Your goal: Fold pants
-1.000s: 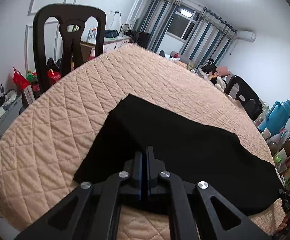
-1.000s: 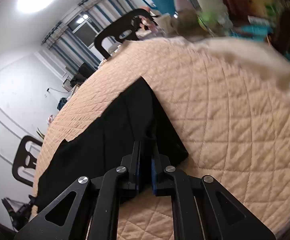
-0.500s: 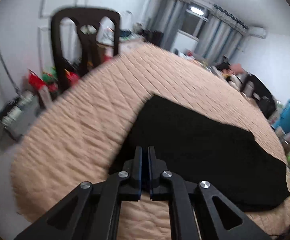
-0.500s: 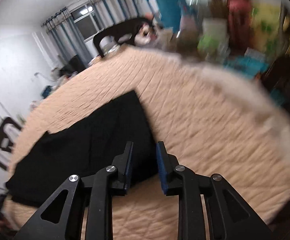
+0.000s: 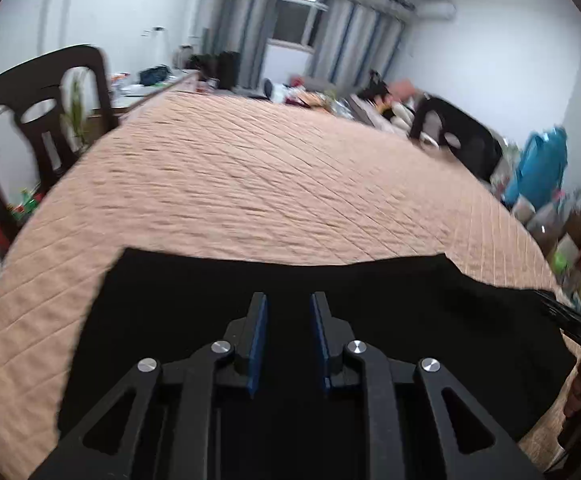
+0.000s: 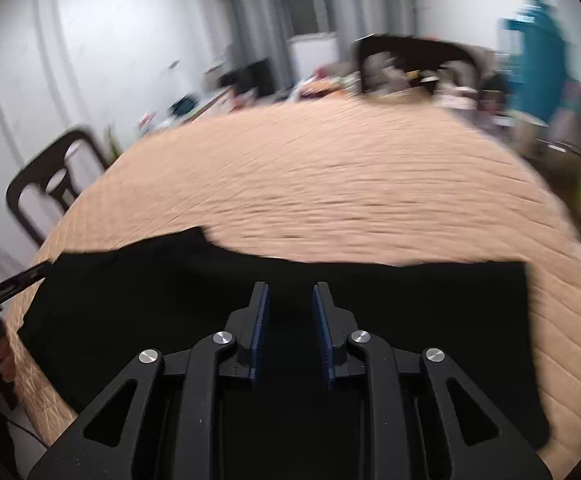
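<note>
The black pants (image 5: pixel 410 304) lie flat in a folded strip along the near edge of the quilted peach table cover (image 5: pixel 274 184). They also show in the right wrist view (image 6: pixel 410 312). My left gripper (image 5: pixel 288 304) is open and empty, hovering over the pants. My right gripper (image 6: pixel 289 294) is open and empty, also above the pants. The right gripper's body (image 5: pixel 570 320) shows at the right edge of the left wrist view; the left gripper's body (image 6: pixel 10 284) shows at the left edge of the right wrist view.
A dark chair (image 5: pixel 38 120) stands at the table's left side and another dark chair (image 5: pixel 458 136) at the far right. A blue container (image 5: pixel 538 168) and cluttered items (image 5: pixel 570 240) sit to the right. The peach cover (image 6: pixel 350 184) stretches far beyond the pants.
Both grippers were shut on the pants' ends; they have opened, let go and swung round to face across the table. The pants now lie as a strip below both.
</note>
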### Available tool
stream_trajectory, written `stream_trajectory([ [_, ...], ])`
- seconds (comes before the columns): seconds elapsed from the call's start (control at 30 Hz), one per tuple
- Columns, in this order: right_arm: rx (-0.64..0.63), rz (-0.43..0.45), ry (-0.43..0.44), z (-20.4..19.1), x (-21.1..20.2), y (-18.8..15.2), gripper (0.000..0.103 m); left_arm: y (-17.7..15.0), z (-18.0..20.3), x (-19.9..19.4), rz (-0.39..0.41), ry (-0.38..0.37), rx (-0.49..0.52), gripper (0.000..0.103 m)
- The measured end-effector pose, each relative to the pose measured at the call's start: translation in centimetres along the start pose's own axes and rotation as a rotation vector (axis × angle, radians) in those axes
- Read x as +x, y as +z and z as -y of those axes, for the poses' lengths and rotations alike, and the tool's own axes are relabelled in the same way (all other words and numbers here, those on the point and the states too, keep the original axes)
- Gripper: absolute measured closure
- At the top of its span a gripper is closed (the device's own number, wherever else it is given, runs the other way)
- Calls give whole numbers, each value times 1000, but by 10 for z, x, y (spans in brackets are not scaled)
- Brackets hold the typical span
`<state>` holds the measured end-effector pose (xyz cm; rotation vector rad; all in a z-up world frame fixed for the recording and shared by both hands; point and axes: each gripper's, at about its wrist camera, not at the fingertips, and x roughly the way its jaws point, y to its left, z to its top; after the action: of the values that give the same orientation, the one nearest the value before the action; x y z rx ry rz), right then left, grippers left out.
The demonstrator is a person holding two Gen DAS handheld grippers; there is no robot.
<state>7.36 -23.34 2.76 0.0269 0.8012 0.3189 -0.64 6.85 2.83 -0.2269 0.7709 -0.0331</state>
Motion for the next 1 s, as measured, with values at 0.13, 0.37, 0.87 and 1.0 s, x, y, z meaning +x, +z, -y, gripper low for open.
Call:
stream_trajectory([
  [0.13,-47,-57,66,-25,42,13,86,4,13,29,-51,-26,50,78],
  [0.37,34,-100,86,1,66,19,88,2,7,34,-78,-20,21,75],
  [0.87,226,4,-245,118,-41,-51,84,-38,-45,-14,-19,106,-85,68],
  [1.0,131,10,-189,83,-55,-56,84,-54,-35,-32,-13,104,-35,68],
])
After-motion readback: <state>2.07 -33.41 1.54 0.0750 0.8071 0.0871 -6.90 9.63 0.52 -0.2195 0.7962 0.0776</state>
